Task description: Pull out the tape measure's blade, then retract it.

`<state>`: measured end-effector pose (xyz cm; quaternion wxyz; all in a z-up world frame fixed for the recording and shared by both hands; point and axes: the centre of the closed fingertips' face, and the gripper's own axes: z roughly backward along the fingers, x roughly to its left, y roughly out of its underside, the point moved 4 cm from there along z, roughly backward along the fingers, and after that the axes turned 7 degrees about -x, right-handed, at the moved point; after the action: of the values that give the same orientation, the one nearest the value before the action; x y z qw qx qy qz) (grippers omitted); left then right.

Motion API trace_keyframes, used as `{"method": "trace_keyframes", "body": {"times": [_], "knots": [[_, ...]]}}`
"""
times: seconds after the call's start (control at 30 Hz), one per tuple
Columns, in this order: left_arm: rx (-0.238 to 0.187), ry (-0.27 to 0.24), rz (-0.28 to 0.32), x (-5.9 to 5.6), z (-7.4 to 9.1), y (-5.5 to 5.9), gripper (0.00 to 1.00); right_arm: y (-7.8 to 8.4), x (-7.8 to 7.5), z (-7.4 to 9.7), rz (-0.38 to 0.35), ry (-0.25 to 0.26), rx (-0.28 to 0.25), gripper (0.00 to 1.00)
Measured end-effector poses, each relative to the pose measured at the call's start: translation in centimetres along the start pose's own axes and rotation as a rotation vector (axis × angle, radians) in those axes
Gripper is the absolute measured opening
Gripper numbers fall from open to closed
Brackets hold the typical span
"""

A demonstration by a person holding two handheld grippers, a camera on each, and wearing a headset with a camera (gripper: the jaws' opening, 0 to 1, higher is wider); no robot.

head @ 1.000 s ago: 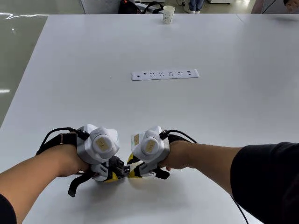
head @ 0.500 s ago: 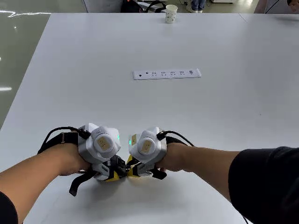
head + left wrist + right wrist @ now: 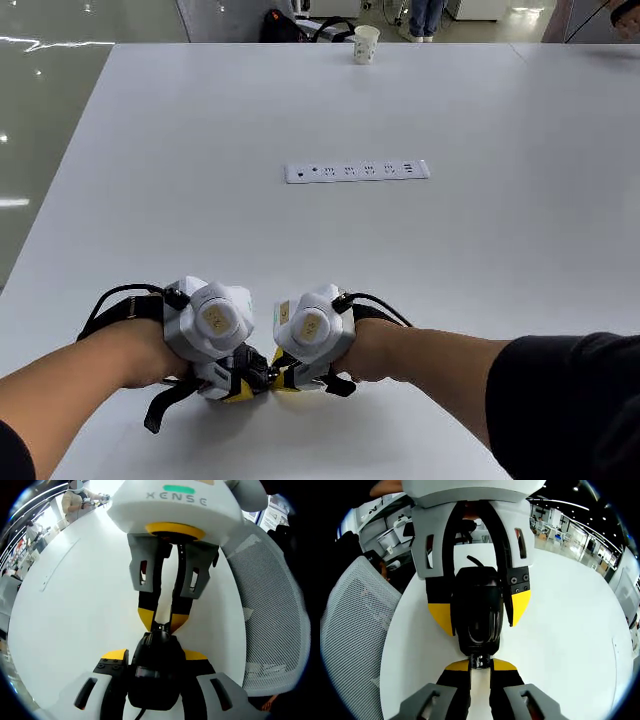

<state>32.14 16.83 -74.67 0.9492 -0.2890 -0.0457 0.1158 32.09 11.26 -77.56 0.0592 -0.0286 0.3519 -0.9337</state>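
The black tape measure (image 3: 155, 672) sits between the jaws of my left gripper (image 3: 155, 655), which is shut on its case. The same case (image 3: 477, 607) faces my right gripper (image 3: 480, 665), which is shut on the small metal blade tip (image 3: 480, 660) right at the case's mouth. Hardly any blade shows between tip and case. In the head view both grippers meet nose to nose low over the white table (image 3: 300, 250) near its front edge: the left gripper (image 3: 240, 386), the right gripper (image 3: 285, 379), and the tape measure (image 3: 256, 368) between them.
A white power strip (image 3: 357, 171) lies mid-table and a paper cup (image 3: 366, 44) stands at the far edge. The table's left edge drops to a glossy floor (image 3: 40, 120). A grey mesh chair (image 3: 270, 605) is behind the front edge.
The right gripper has drawn slightly closer to the left one. The head camera has tilted a little, so the power strip sits lower in the picture.
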Motion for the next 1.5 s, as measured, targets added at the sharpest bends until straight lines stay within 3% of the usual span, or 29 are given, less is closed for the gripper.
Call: {"method": "trace_keyframes", "body": {"times": [1.5], "knots": [[0.007,0.003,0.012,0.0,-0.1,-0.1,0.36,2.1,-0.1,2.0,-0.029,-0.003,0.023,0.09]]}}
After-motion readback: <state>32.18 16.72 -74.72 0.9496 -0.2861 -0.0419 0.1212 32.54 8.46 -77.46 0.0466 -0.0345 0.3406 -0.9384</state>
